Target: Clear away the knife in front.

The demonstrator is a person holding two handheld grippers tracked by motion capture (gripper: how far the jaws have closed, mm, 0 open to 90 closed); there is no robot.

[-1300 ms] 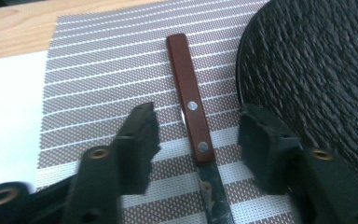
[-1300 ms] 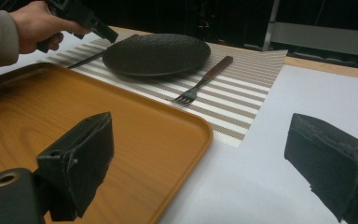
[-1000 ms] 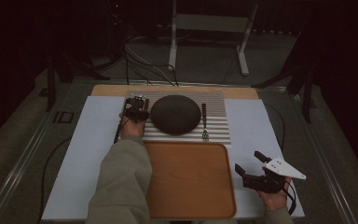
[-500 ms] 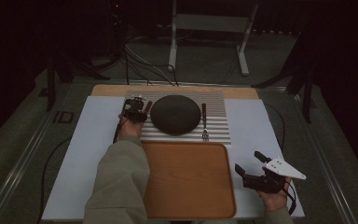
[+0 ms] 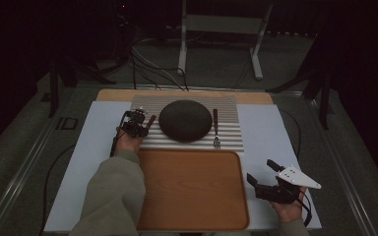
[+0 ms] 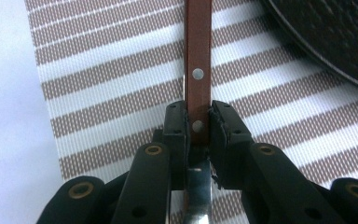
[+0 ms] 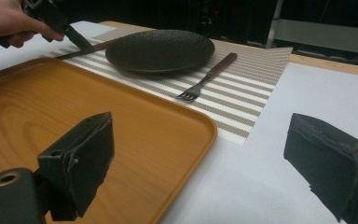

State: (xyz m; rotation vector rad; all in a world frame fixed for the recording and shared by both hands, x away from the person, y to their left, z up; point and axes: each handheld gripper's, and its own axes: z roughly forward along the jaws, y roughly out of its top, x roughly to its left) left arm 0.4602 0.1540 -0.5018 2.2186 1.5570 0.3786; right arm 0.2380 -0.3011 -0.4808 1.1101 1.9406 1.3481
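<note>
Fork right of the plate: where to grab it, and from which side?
Grip the fork on its brown wooden handle, coming straight down with jaws across its width. It lies flat on the striped placemat, handle away from the person, tines toward the tray. The handle is straight and thicker than the tines, and probably clear enough of the plate.

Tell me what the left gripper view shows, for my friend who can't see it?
The left gripper has its two black jaws shut on the brown wooden handle of a knife, right where the shiny blade begins. Under it lies a placemat with brown and white stripes, on a white table. The edge of a dark plate shows at the top right.
</note>
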